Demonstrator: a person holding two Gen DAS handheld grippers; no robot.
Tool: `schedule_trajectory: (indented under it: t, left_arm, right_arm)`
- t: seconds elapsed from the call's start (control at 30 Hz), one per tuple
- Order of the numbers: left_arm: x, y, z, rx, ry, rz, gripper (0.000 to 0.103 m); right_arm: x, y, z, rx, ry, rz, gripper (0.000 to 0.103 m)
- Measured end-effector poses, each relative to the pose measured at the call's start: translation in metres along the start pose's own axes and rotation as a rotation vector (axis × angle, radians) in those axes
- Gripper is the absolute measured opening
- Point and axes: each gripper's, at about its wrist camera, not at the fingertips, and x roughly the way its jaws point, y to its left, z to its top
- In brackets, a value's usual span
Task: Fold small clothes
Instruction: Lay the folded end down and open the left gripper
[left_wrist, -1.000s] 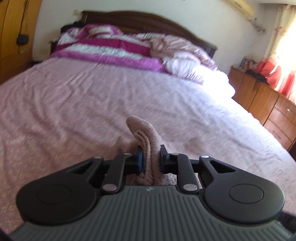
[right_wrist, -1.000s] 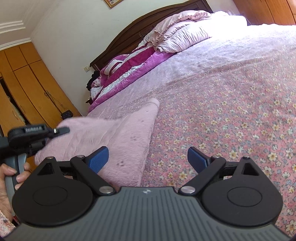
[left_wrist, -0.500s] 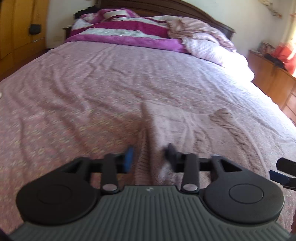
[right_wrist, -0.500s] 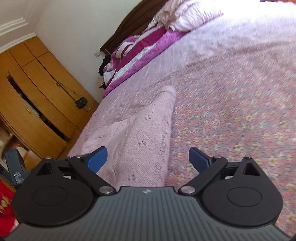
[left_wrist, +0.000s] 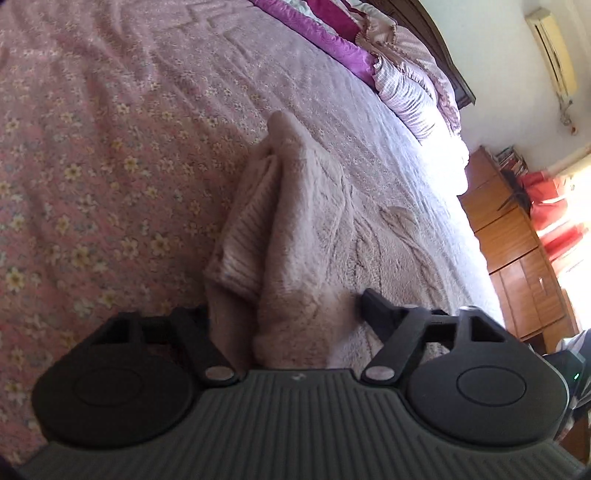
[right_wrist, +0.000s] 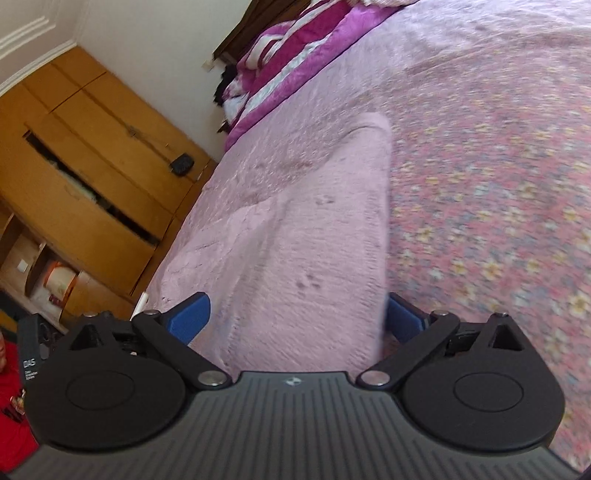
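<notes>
Both tools wide open: left tool (left_wrist: 284, 314) & right tool (right_wrist: 295, 319) straddle pink knit (left_wrist: 295, 236).

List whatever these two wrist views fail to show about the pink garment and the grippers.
- Left wrist view: the fuzzy pink knitted garment bunches up and covers the left gripper's left fingertip.
- Right wrist view: motion blur smears the knit; the right gripper's body cuts off the near hem.
- Both views: the garment's full outline and type stay unclear.
- Neither view shows the other gripper's fingers.
</notes>
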Motion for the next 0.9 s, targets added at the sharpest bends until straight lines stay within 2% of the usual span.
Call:
schedule_trajectory:
  t: [0.03, 0.07, 0.1, 0.13, 0.23, 0.4, 0.57, 0.67, 0.77, 0.83, 0.9]
  left_arm:
    - [0.001, -0.001, 0.0, -0.004, 0.004, -0.009, 0.054]
    - [0.001, -0.001, 0.001, -0.018, 0.007, -0.017, 0.052]
    - [0.0, -0.002, 0.002, -0.023, 0.005, -0.015, 0.047]
    - [-0.003, -0.004, 0.002, -0.024, -0.001, -0.012, 0.045]
    - [-0.015, -0.016, 0.0, -0.018, -0.005, -0.04, 0.043]
    - [-0.031, -0.041, -0.017, 0.008, 0.047, -0.1, 0.043]
    - [-0.041, -0.065, -0.048, 0.068, 0.104, -0.126, 0.043]
    - [-0.041, -0.073, -0.068, 0.122, 0.129, -0.089, 0.044]
    - [-0.037, -0.071, -0.083, 0.171, 0.138, 0.003, 0.047]
    - [-0.034, -0.067, -0.087, 0.201, 0.128, 0.04, 0.061]
    - [-0.037, -0.063, -0.089, 0.203, 0.13, 0.051, 0.066]
  right_arm:
    - [0.003, 0.002, 0.002, -0.005, 0.004, -0.012, 0.089]
    - [0.004, 0.004, 0.005, -0.012, 0.009, -0.031, 0.081]
    - [0.003, 0.005, 0.007, -0.013, 0.011, -0.043, 0.066]
    - [-0.001, 0.005, 0.01, -0.005, 0.013, -0.036, 0.059]
    - [-0.019, 0.015, 0.017, -0.007, 0.013, -0.054, 0.053]
    - [-0.074, 0.033, 0.02, -0.033, -0.011, -0.047, 0.052]
    - [-0.131, 0.036, 0.004, -0.051, -0.007, -0.086, 0.052]
    - [-0.152, 0.029, -0.015, -0.046, 0.005, -0.125, 0.053]
    - [-0.159, 0.012, -0.035, -0.021, 0.022, -0.167, 0.053]
    - [-0.154, -0.002, -0.044, -0.014, 0.036, -0.205, 0.055]
    - [-0.151, -0.016, -0.05, 0.014, 0.041, -0.218, 0.061]
